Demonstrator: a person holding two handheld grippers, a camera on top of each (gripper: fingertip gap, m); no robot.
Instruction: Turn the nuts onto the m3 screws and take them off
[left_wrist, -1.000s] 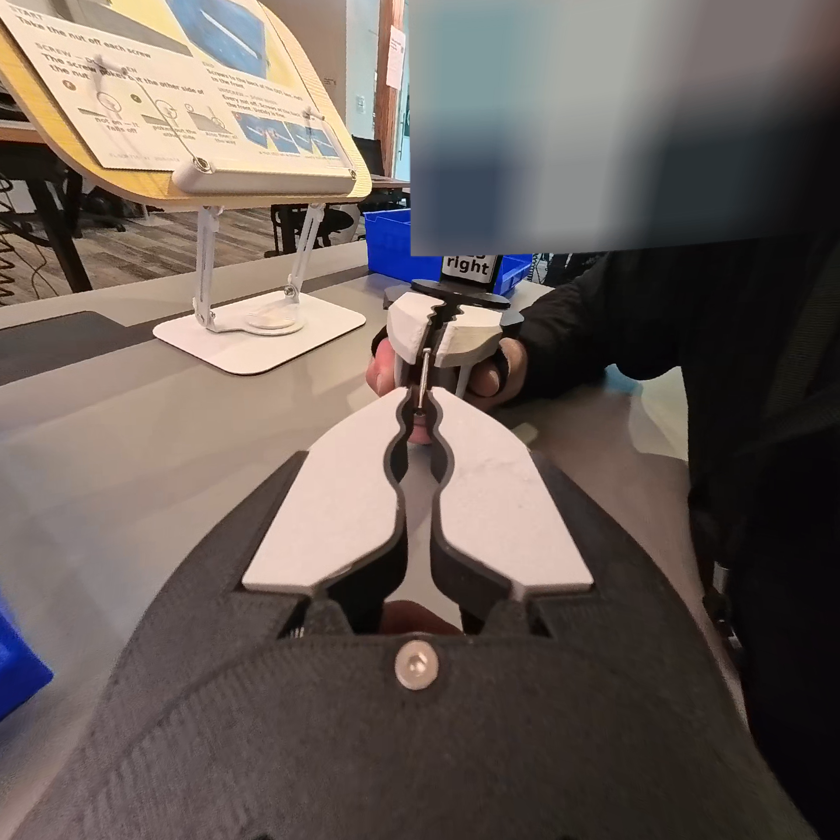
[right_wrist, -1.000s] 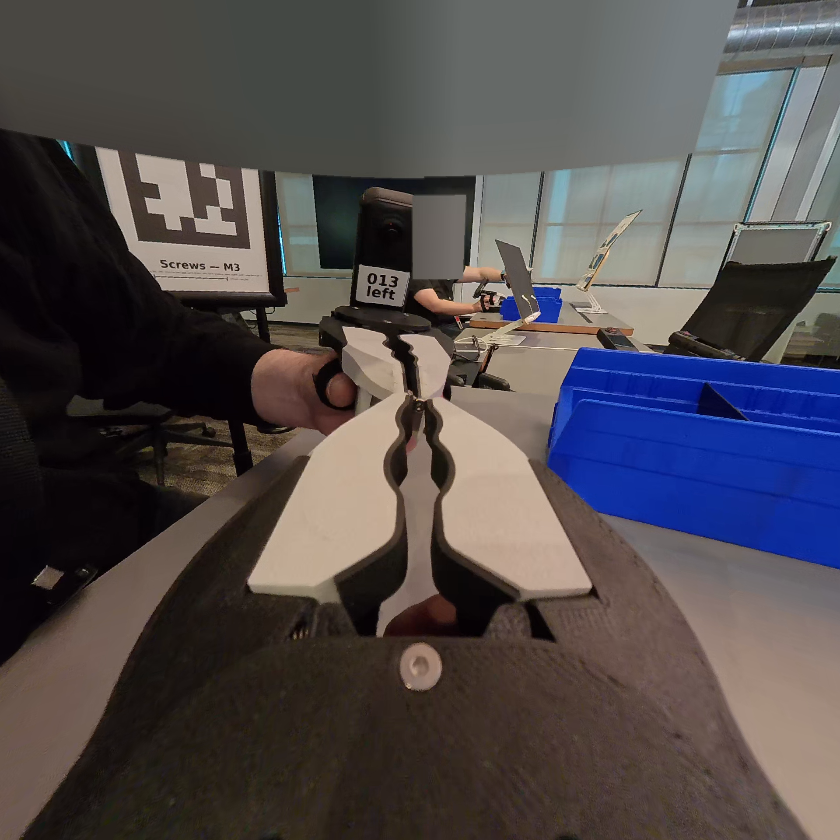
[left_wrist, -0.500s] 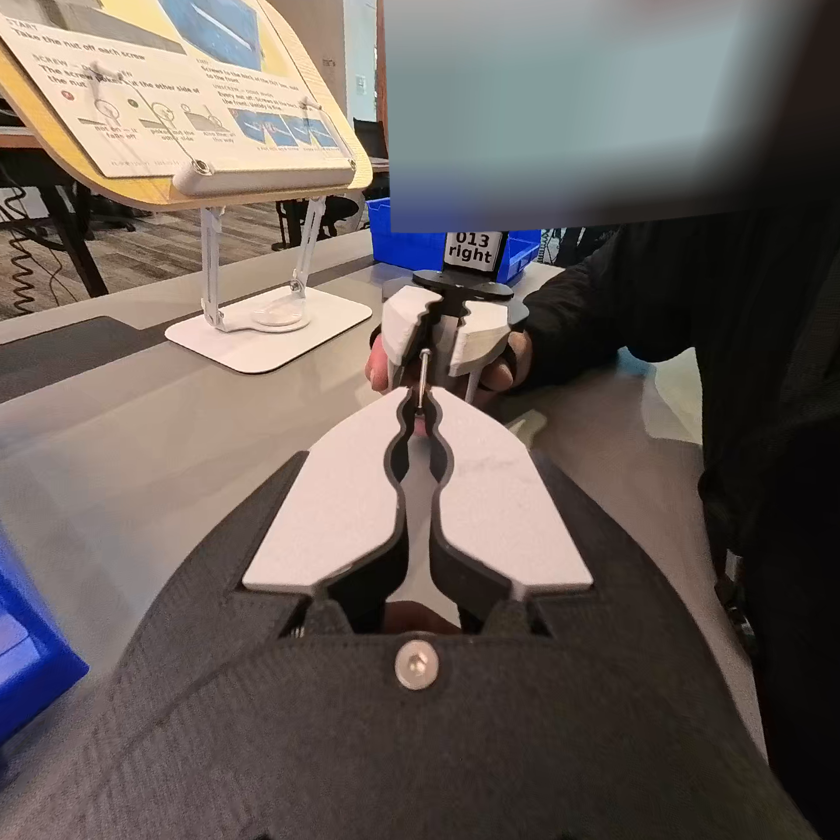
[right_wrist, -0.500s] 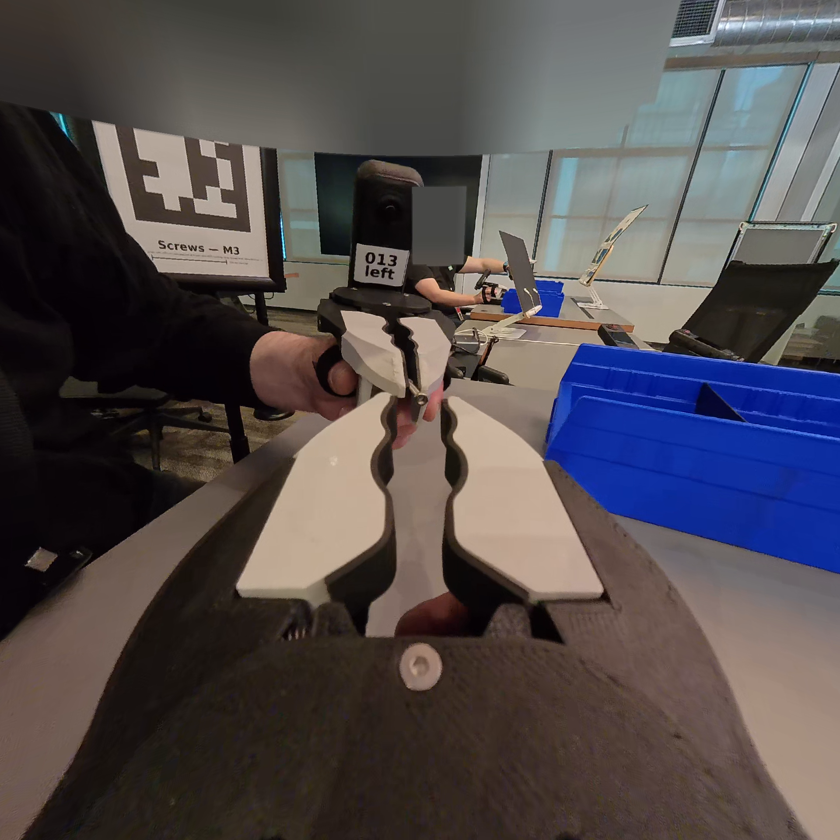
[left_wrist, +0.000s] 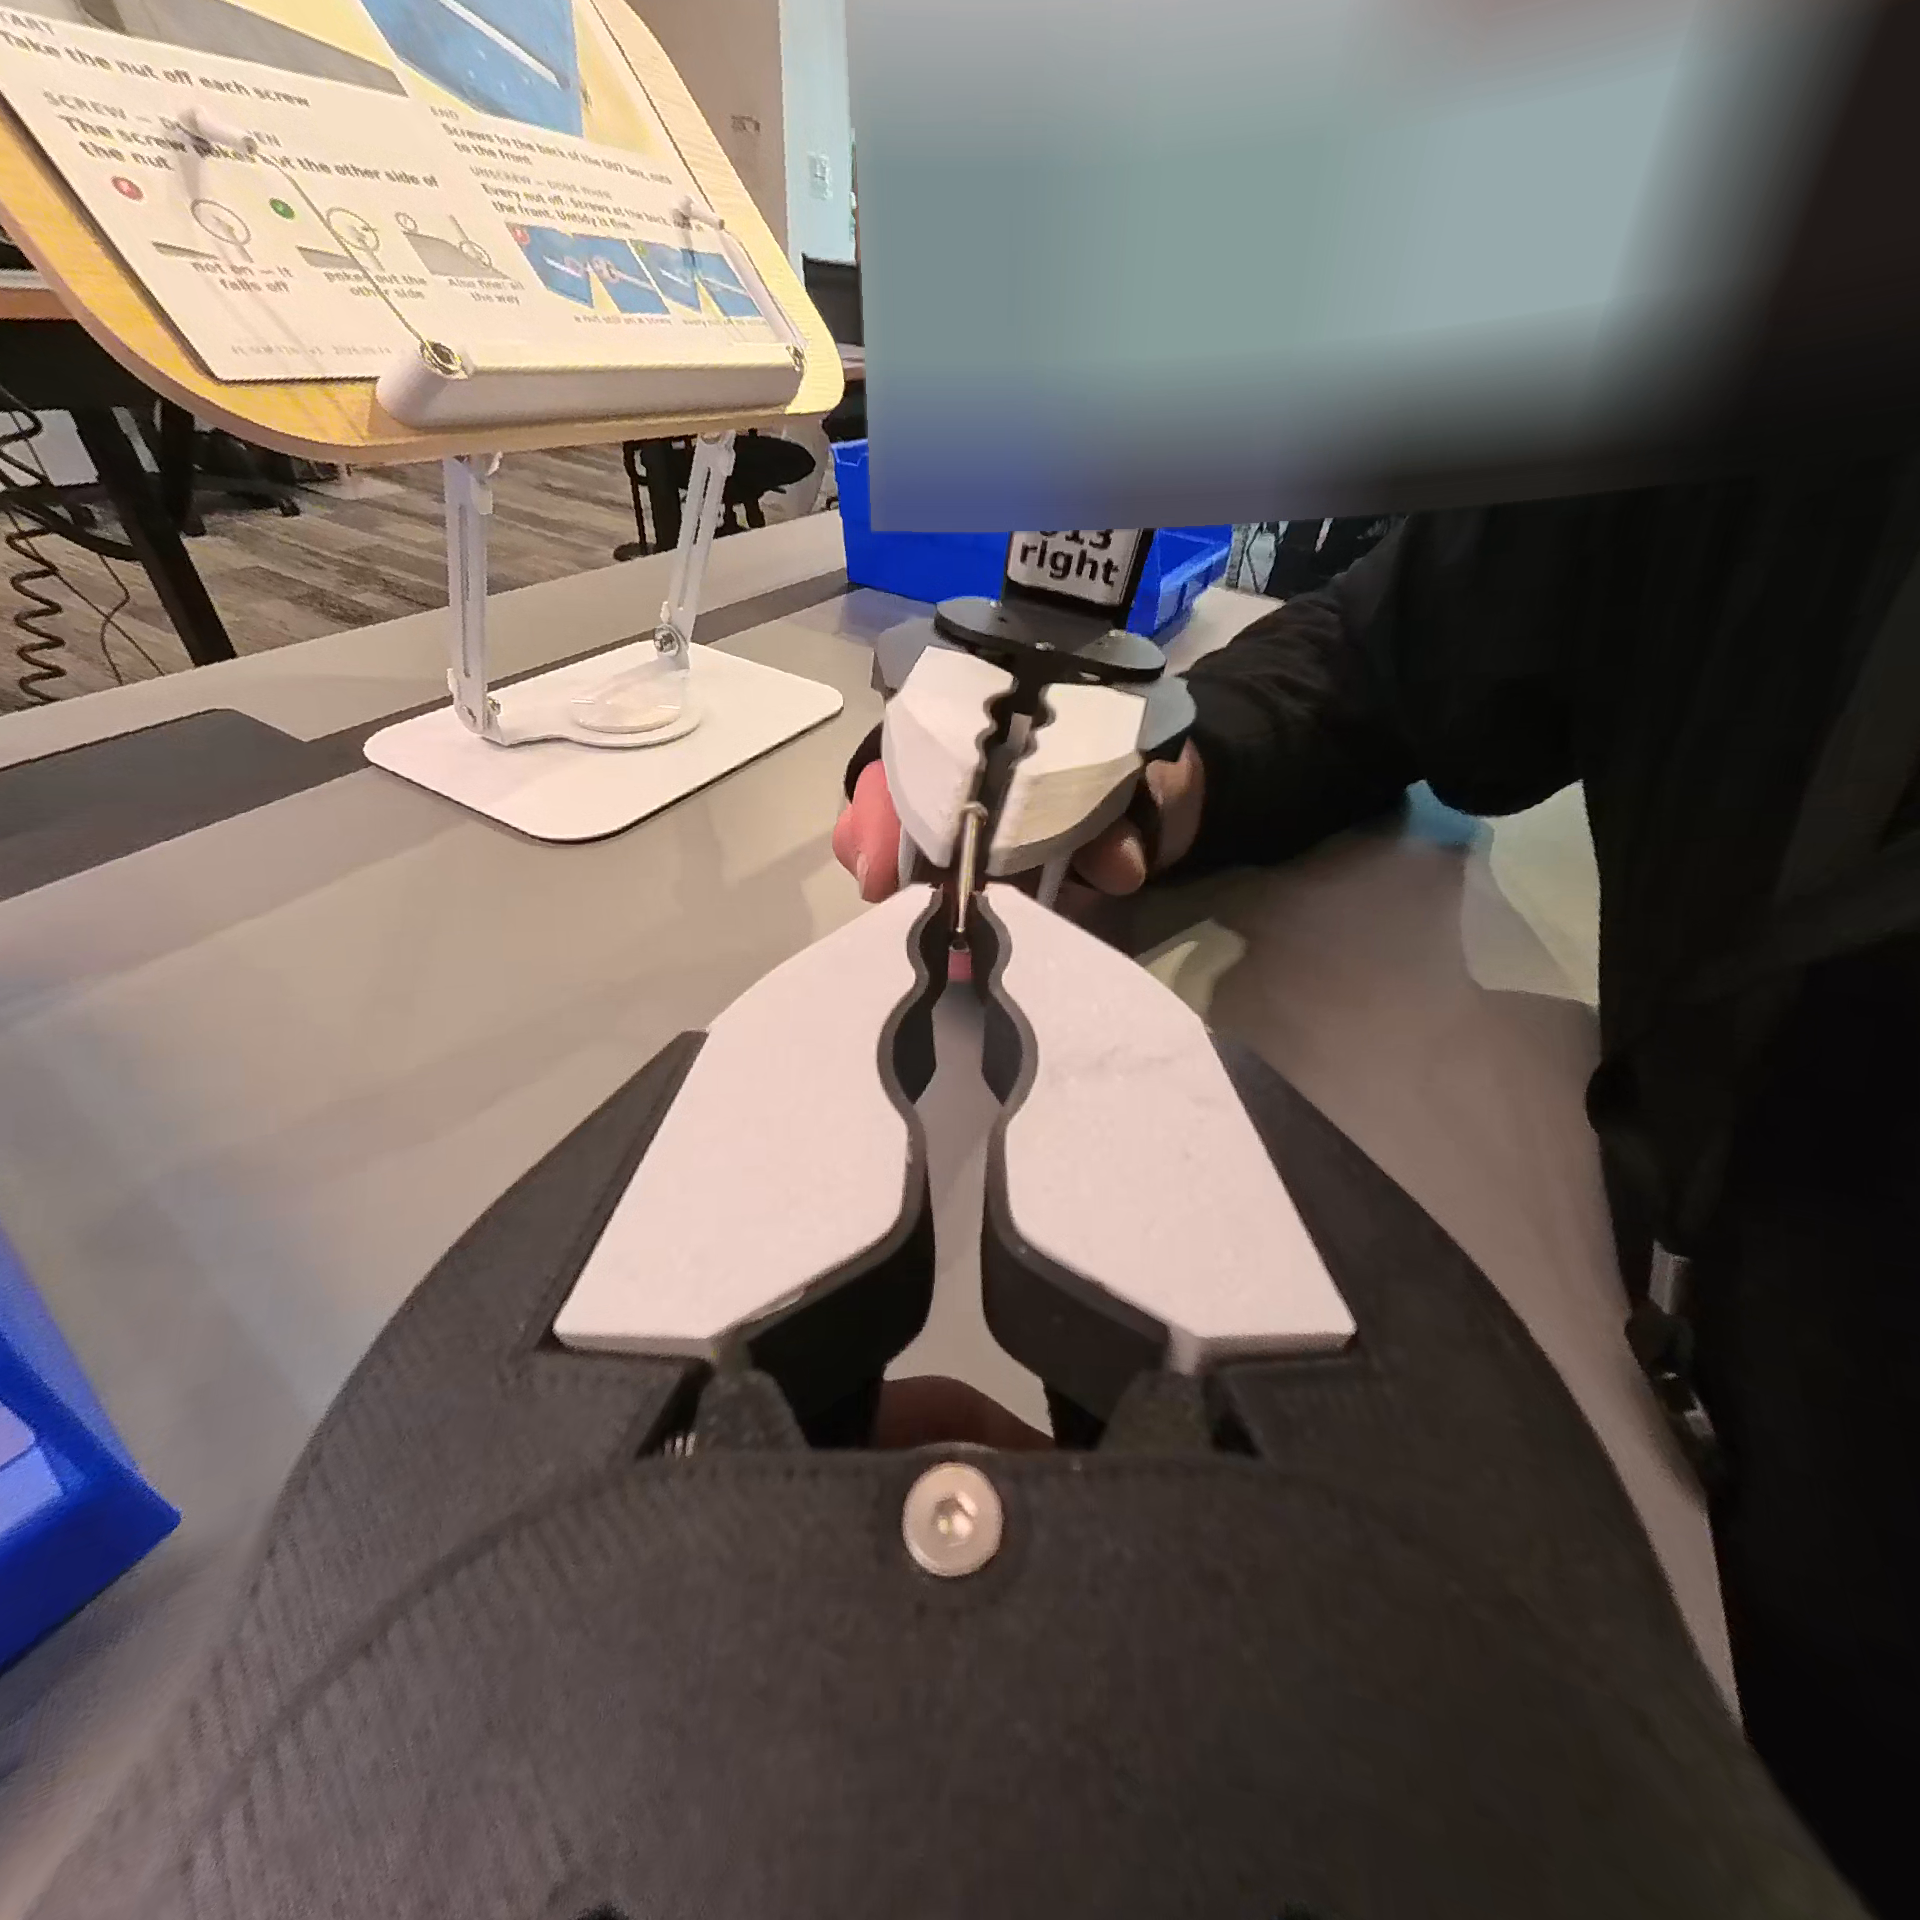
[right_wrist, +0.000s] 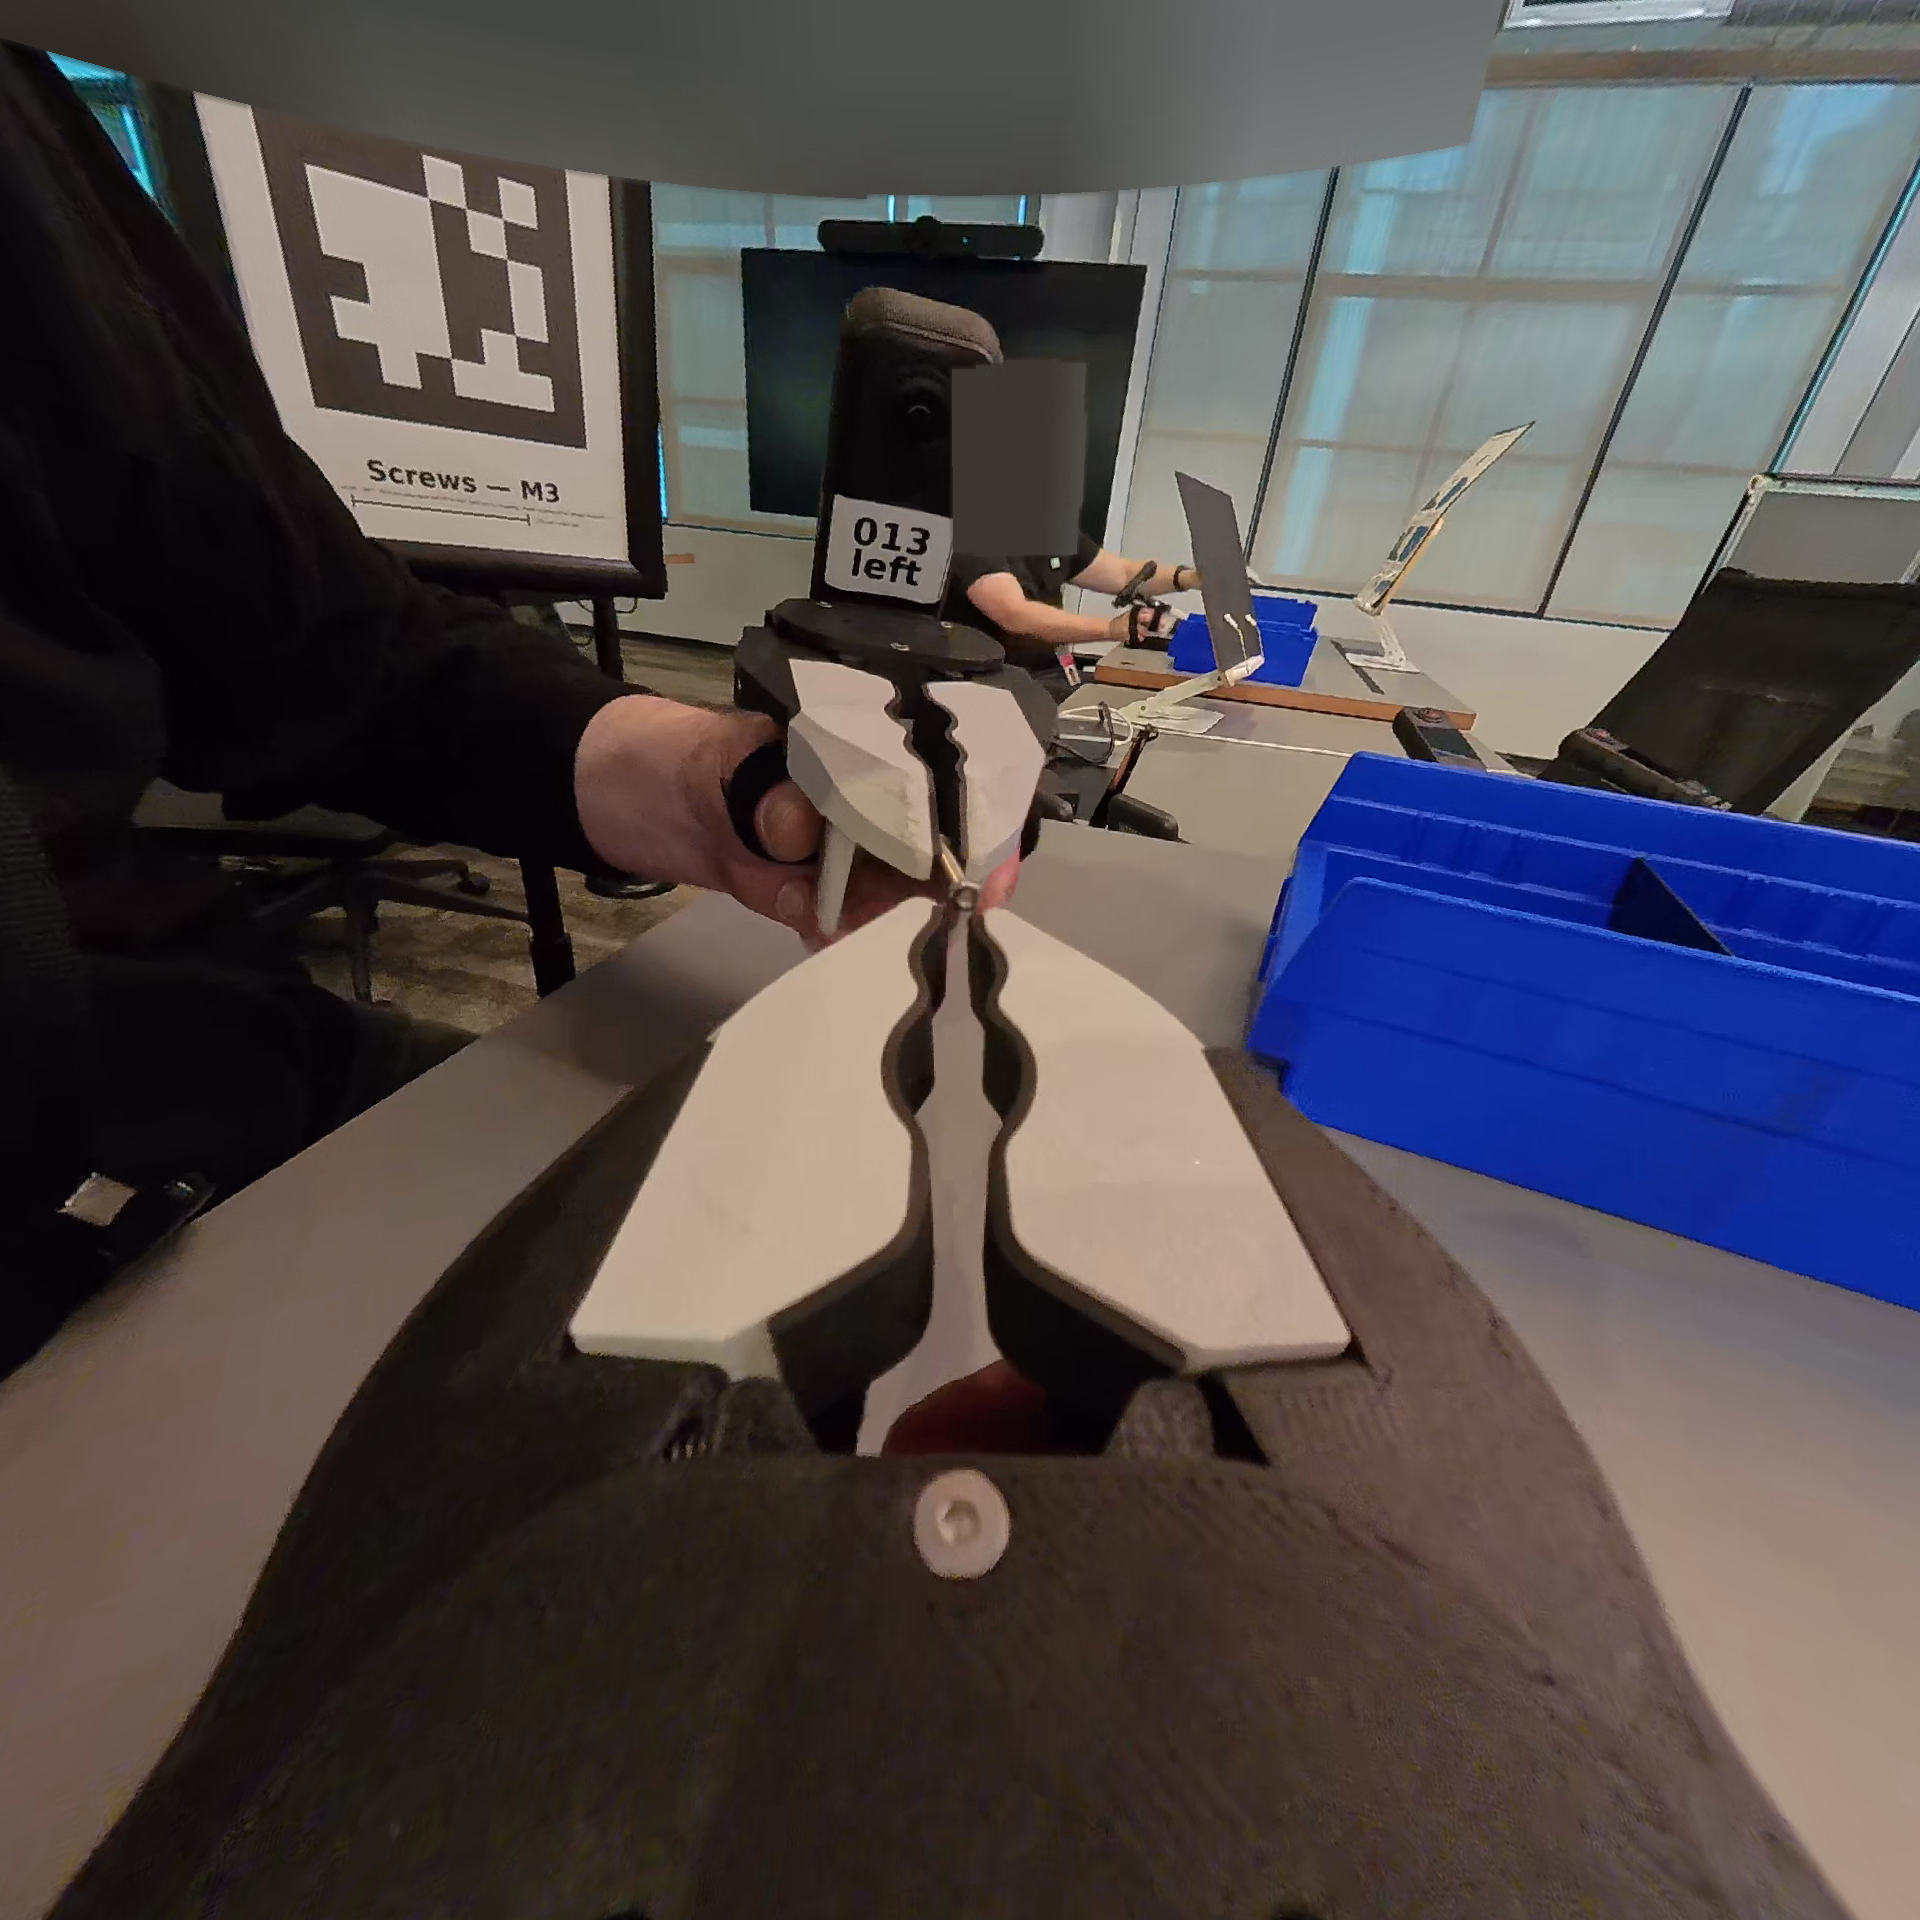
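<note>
A thin M3 screw runs between the two grippers above the grey table. My left gripper is shut on the screw's near end. In the right wrist view the left gripper faces me, and the screw sticks out of it with a small nut at its tip. My right gripper is shut on that nut. It also shows in the left wrist view, held by a hand in a black sleeve.
A large blue bin stands on the table to the right. An instruction board on a white stand is at the back left, and a blue bin corner at the near left. Another person works at a far table. My two grippers' fingertips are within a few centimetres of each other.
The right gripper, shut a second ago, opened half a second ago and has closed on the nut again. The left gripper stayed shut on the screw.
</note>
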